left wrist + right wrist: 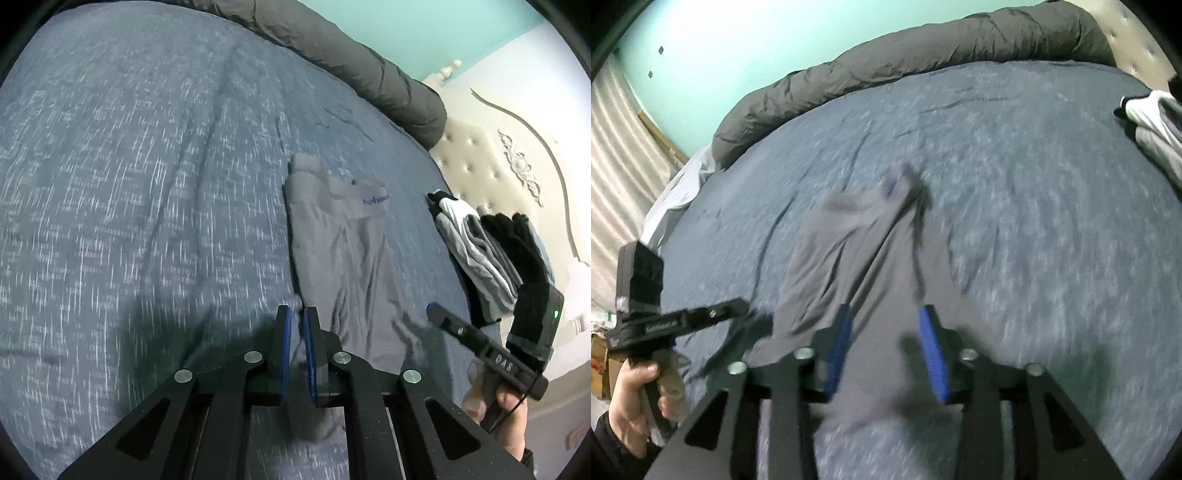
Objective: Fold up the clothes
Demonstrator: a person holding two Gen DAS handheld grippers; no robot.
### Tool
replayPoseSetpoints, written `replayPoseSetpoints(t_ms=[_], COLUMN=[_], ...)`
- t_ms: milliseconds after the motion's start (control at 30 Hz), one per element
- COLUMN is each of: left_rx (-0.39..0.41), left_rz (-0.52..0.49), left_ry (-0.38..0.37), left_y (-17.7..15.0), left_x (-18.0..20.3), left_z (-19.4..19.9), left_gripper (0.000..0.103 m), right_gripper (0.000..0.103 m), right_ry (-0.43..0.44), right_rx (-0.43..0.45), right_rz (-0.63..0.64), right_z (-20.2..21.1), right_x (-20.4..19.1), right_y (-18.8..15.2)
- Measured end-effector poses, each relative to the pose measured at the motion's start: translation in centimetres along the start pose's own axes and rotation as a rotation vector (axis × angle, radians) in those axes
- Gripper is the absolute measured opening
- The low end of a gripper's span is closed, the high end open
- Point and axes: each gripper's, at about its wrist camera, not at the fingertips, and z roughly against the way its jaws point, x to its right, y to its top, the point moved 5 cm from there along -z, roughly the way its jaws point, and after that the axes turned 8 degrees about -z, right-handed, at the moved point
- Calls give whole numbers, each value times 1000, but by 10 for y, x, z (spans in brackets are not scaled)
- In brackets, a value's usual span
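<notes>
A grey garment [343, 254] with a small blue logo lies folded in a long strip on the blue bed cover [129, 184]. My left gripper [297, 314] hovers over its near left edge, jaws nearly together with a narrow gap and nothing between them. The right gripper [432, 308] shows at the garment's near right side in the left wrist view. In the right wrist view the garment [849, 240] is blurred. My right gripper [884, 312] is open and empty above its near end. The left gripper's tip [742, 304] shows at the left.
A stack of folded white, grey and black clothes [487, 254] sits near the bed's right edge by the cream tufted headboard [476, 162]. A dark grey rolled duvet [351, 55] runs along the far side. It also shows in the right wrist view [886, 62].
</notes>
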Motion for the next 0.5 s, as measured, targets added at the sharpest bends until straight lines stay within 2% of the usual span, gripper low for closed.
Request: replayPoseSetpoints(t_ms=[133,267,500], left_rx=[7,6,1], left_rz=[-5,-33,-55], left_ry=[7,-2,-6], left_y=[22,50,75], left_x=[-2,2,-1], left_z=[-9,-25,-47], left_gripper=[8,20,20], right_gripper=[49,49,49], right_ry=[-4,3,0], right_rx=[-10,-17,-27], right_rz=[2,12,30], right_z=[-20,-35,-53], right_x=[4,13,22], right_y=[34,58,84])
